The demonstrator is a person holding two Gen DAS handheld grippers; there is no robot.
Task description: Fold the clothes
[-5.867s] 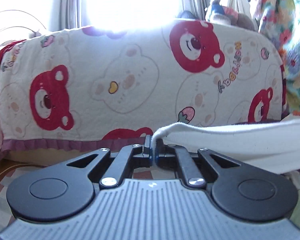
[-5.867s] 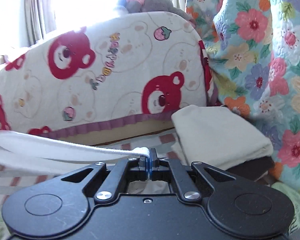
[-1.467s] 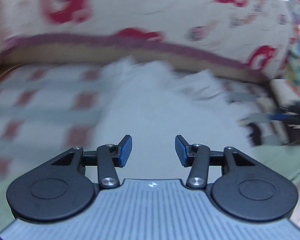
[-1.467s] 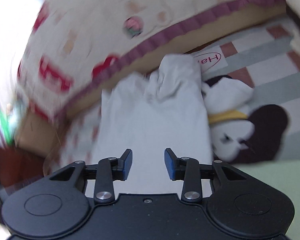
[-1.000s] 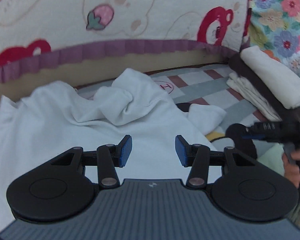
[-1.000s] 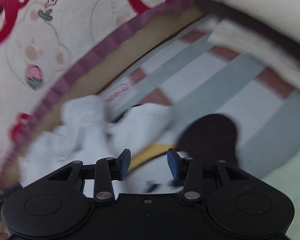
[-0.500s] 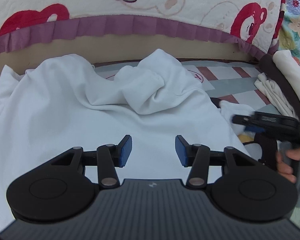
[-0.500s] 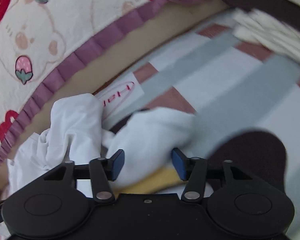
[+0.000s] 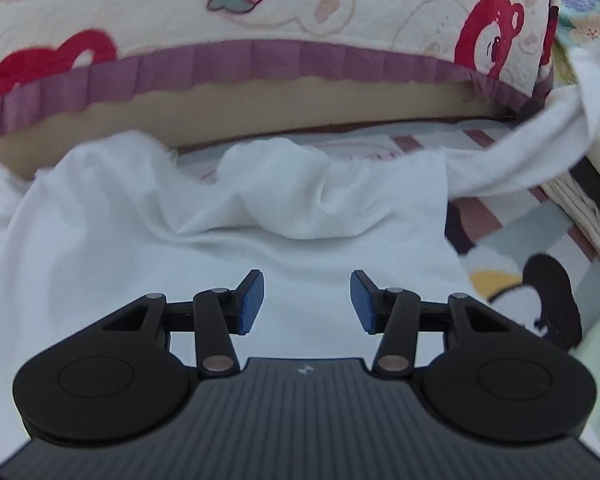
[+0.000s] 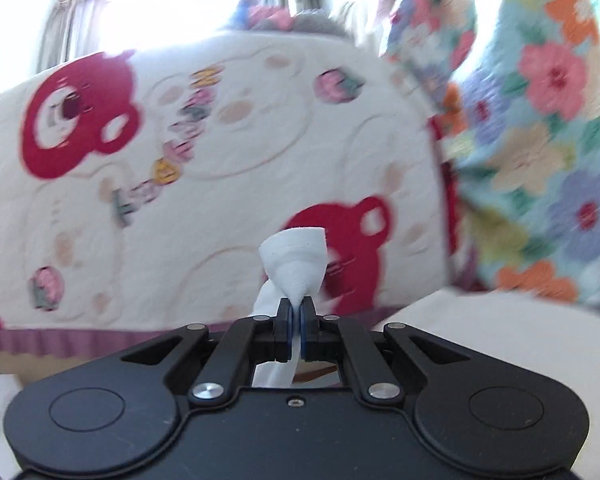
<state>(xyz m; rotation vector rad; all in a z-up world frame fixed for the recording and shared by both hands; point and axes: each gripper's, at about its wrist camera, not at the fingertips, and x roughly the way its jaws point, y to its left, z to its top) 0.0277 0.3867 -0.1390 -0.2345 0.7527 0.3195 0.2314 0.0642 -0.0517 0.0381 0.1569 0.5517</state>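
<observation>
White shirt [image 9: 228, 240]: lies spread and rumpled on a checked mat, just in front of the quilt's purple frill; its far edge is bunched into a hump at the middle.
Sleeve [image 9: 540, 152]: one strip of the shirt is lifted off the mat and stretched up toward the right edge of the left wrist view, where a dark tip holds its end.
Right gripper [image 10: 296, 316]: fingers pressed together, pinching a twisted white end of the shirt [image 10: 296, 260]; the cloth sticks up above the blue pads and also hangs down behind them. The gripper is raised and points level at the quilt, not down at the mat.
Left gripper [image 9: 307, 306]: fingers [image 9: 252, 304] spread wide with nothing between them; it hovers low over the flat body of the shirt, pointing forward and slightly down. Whether it touches the cloth cannot be told.
Mat [image 9: 500, 240]: checked in grey, white and dull red, with a cartoon figure in black, white and yellow just right of the shirt.
Bear quilt [image 9: 340, 12]: cream with red bears and strawberries, hanging behind the shirt.
Folded pile [image 9: 580, 216]: cream and dark cloths stacked at the right edge.
Flower quilt [image 10: 540, 120]: hangs to the right of the bear quilt.
</observation>
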